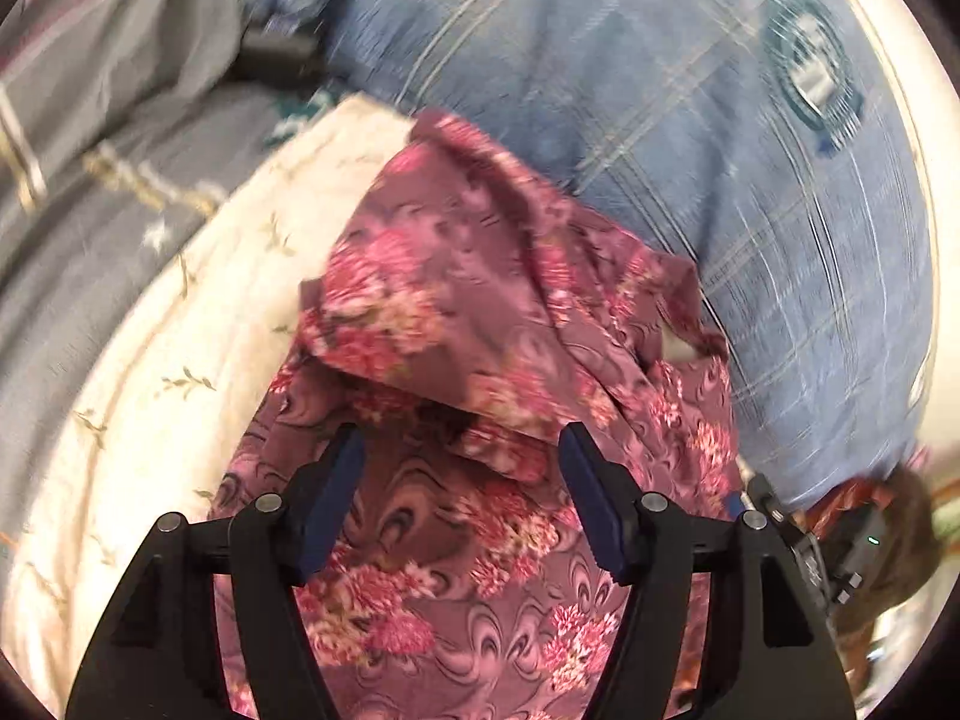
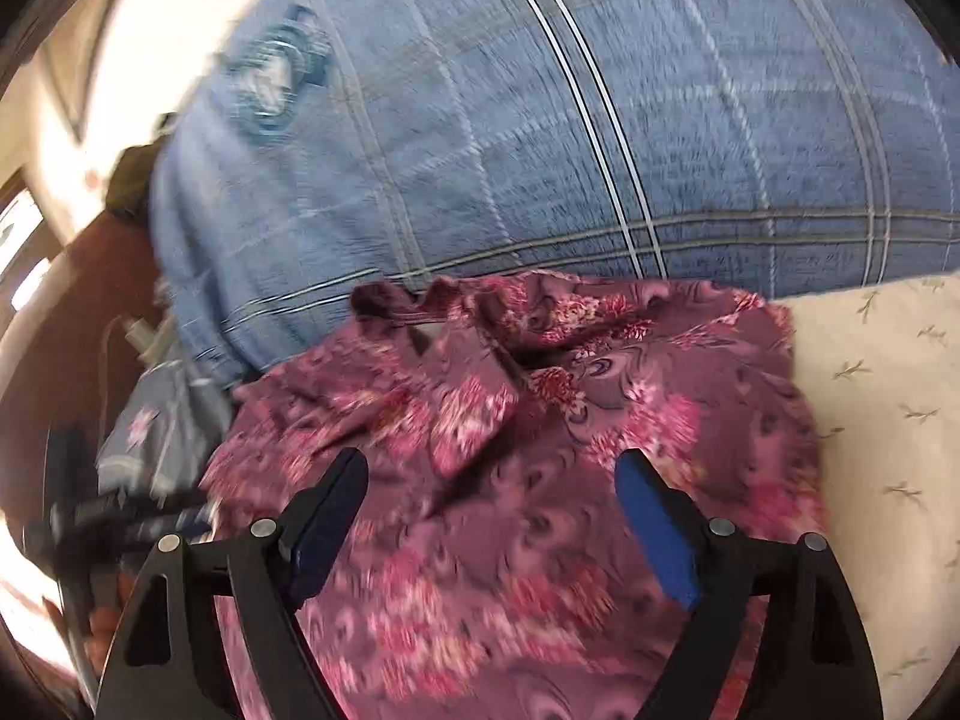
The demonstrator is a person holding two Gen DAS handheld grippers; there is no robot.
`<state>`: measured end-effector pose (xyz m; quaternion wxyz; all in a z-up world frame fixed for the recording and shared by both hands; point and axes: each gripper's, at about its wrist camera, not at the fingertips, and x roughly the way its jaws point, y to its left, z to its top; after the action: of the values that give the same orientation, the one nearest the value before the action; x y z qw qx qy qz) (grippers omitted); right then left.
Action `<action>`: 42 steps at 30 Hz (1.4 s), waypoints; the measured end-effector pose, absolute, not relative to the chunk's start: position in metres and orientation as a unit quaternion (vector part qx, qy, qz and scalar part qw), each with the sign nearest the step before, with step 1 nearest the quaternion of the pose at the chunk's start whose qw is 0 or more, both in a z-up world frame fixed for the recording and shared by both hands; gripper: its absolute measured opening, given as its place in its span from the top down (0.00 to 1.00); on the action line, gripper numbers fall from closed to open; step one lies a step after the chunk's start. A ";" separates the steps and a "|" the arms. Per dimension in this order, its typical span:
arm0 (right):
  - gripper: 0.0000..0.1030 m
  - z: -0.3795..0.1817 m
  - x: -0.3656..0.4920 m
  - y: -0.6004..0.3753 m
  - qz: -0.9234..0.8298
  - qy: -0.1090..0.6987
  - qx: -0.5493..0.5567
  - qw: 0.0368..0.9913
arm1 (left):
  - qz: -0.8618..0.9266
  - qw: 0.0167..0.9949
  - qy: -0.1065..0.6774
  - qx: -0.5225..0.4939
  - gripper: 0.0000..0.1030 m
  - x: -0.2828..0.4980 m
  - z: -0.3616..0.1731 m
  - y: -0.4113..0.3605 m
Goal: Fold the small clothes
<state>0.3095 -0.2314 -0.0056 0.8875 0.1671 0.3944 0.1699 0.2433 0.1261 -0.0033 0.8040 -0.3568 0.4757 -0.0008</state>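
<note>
A small maroon garment with pink flowers point(image 1: 480, 372) lies crumpled on a cream sheet, its upper part folded over itself. It also fills the lower middle of the right wrist view point(image 2: 510, 480). My left gripper point(image 1: 462, 444) is open just above the cloth, fingers apart, holding nothing. My right gripper point(image 2: 492, 468) is open over the garment's lower part, also empty. Both views are motion-blurred.
A cream sheet with small leaf prints point(image 1: 198, 330) lies under the garment, also at the right point(image 2: 888, 420). A large blue checked cushion point(image 1: 690, 138) point(image 2: 570, 138) rises behind. Grey bedding point(image 1: 90, 180) lies left. The other gripper's body point(image 1: 840, 546) shows at the right edge.
</note>
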 end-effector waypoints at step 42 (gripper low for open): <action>0.91 -0.021 0.237 -0.360 0.067 0.404 0.252 0.877 | 0.028 0.801 0.523 -0.290 0.83 0.230 -0.008 0.119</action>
<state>0.2373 -0.3597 -0.0208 0.8766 0.2524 0.4043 0.0668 0.2301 0.1195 -0.0077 0.8011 -0.2897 0.5229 0.0279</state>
